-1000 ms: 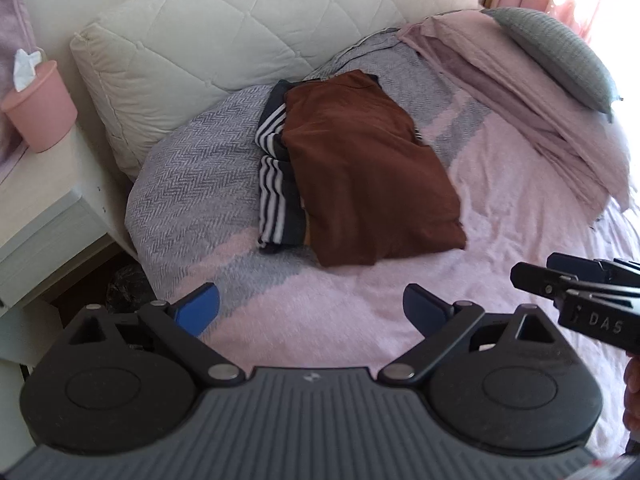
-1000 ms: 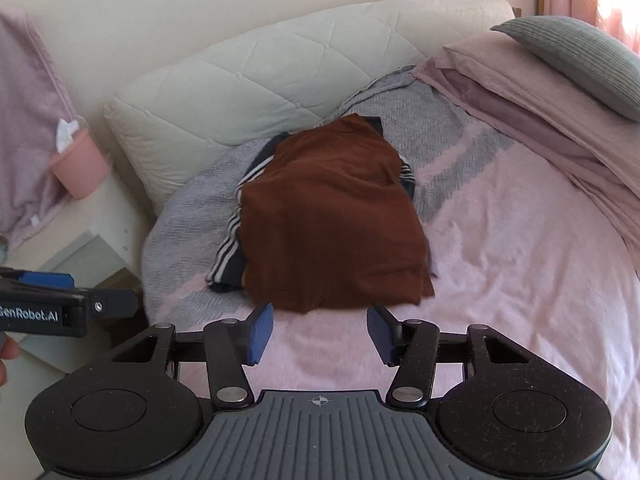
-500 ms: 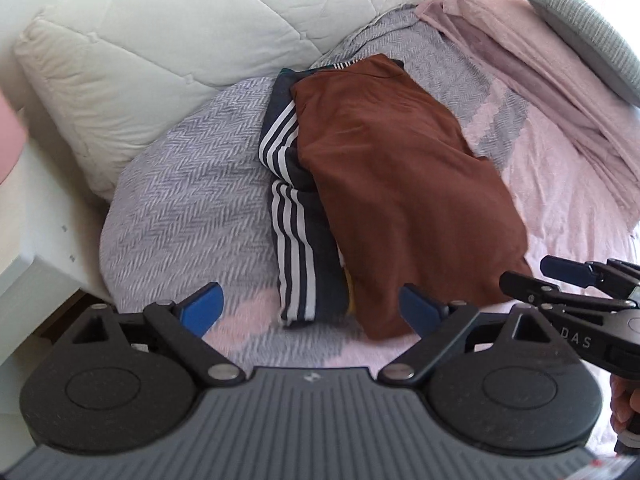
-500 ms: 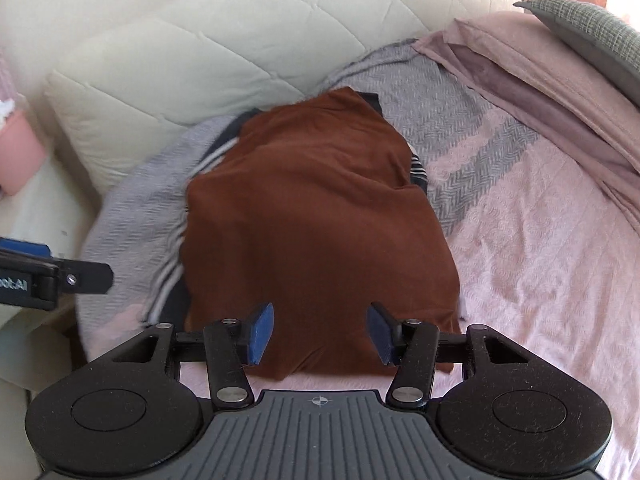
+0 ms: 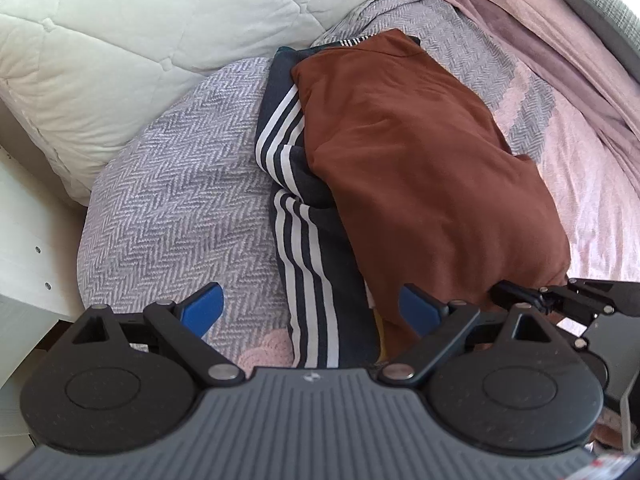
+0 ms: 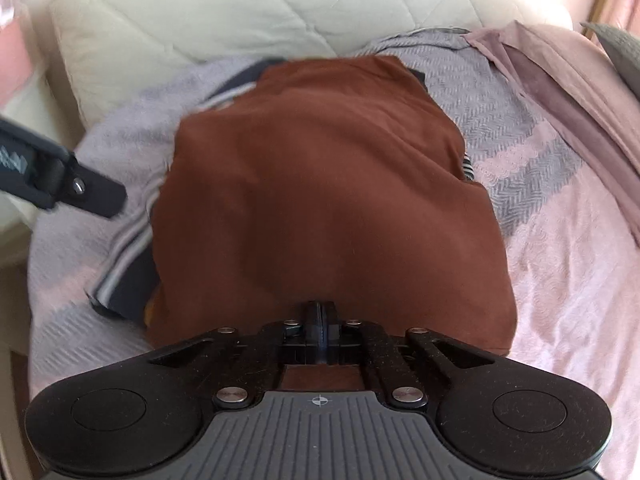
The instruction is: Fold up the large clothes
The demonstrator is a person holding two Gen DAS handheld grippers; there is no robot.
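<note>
Right jaws have just snapped together, pads pressed flat against each other at the near hem of the brown garment (image 6: pixel 328 208), though I can't really tell if any cloth is pinched between them or if they're just sitting on top of it. The right gripper (image 6: pixel 320 322) is low over that near edge. The left gripper (image 5: pixel 310 312) has its jaws wide apart with nothing between the blue pads, hanging over the near end of the striped garment (image 5: pixel 308 248). Now for the scene, big stuff first: the bed (image 5: pixel 592 184) fills most of both views, with a pink cover and a grey herringbone blanket (image 5: pixel 172 184) spread across its head end. Behind that is a white quilted headboard cushion (image 5: pixel 140 28). A mauve sheet (image 5: pixel 560 52) lies bunched along the far right side, with a grey pillow (image 5: pixel 600 12) at the edge past it. The brown garment lies folded in the middle of the bed, on top of the dark navy one with white stripes, which sticks out along its left side. A bit of white nightstand (image 5: pixel 28 248) shows at the left edge.
</note>
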